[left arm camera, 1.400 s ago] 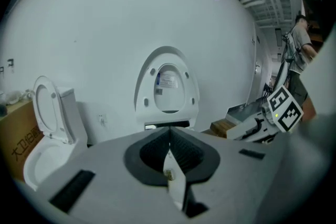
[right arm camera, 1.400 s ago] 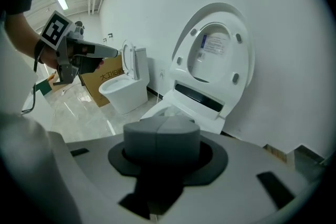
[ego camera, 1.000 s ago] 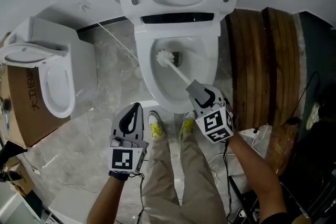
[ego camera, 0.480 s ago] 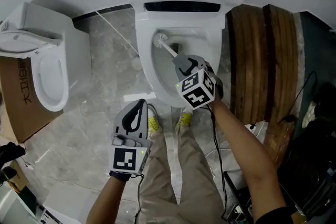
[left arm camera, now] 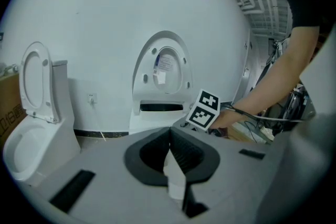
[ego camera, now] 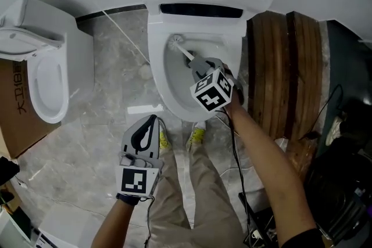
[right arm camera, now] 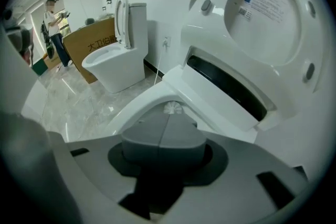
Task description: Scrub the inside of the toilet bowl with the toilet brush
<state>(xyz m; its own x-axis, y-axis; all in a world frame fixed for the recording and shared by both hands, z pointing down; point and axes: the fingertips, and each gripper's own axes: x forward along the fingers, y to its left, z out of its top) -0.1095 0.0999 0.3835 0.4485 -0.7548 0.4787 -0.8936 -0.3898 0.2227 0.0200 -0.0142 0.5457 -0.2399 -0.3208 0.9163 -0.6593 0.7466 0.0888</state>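
gripping the brush [ego camera: 185, 53] in the tight-closed right gripper [ego camera: 198, 64], upper centre; left gripper [ego camera: 150, 124] closed, empty. could splash if jabbed hard into the bowl [ego camera: 159, 85].

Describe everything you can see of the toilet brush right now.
The toilet brush is white, with a round bristled head and a thin straight handle, plastic by the look. It slants down into the toilet bowl, its head at the bowl's rear left, close to the wall; whether they touch cannot be told. The right gripper is shut on the handle's near end. In the right gripper view only the head shows.
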